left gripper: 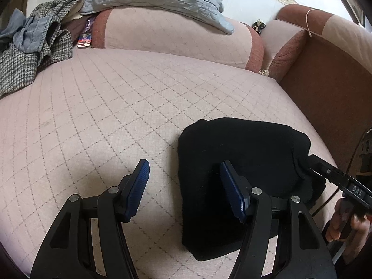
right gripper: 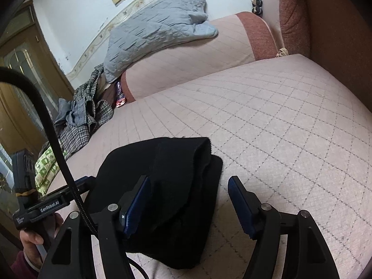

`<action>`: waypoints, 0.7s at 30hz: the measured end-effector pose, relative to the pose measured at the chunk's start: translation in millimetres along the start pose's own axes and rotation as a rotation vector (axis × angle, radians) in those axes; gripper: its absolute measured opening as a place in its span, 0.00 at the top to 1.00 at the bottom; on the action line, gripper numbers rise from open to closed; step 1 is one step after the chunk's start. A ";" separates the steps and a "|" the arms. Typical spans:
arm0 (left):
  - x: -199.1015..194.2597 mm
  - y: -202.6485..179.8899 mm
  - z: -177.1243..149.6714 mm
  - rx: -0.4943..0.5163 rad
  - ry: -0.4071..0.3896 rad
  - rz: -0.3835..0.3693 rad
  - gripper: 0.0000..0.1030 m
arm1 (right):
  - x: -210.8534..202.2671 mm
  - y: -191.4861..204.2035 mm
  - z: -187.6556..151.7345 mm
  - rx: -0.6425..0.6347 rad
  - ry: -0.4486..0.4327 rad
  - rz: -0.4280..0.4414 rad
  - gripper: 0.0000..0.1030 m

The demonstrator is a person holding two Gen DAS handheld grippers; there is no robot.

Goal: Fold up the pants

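Lying on the quilted sofa, the black pants sit folded into a compact bundle near the seat's front edge. The left gripper straddles the bundle's left edge, jaws apart; the right gripper straddles its right edge, jaws apart, gripping nothing.

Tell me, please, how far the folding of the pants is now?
Nearly done, it seems. The pants lie as a compact black bundle on the sofa, layers stacked. In hand: nothing; the left gripper and right gripper are open, each straddling one edge. Left: perhaps tidying the thicker top fold and drawing away.
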State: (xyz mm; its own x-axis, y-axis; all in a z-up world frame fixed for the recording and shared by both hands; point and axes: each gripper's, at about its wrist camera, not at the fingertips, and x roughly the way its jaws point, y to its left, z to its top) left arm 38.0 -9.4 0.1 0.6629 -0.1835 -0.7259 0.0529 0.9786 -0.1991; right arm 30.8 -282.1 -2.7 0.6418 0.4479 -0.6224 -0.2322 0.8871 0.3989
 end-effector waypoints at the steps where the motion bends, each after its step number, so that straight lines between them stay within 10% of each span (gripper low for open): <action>1: -0.3 -0.4 -0.1 0.003 -0.003 0.004 0.39 | 0.1 0.4 -0.1 -0.002 0.002 0.001 0.34; 21: 0.1 0.1 -1.2 0.009 -0.013 0.021 0.39 | 0.6 -2.1 0.7 0.000 0.004 0.002 0.29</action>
State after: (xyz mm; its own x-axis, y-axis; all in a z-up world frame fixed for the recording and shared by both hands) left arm 37.1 -9.5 -0.8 0.6737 -0.1613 -0.7212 0.0451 0.9830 -0.1778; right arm 32.2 -283.8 -3.4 0.6388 0.4501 -0.6240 -0.2334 0.8862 0.4003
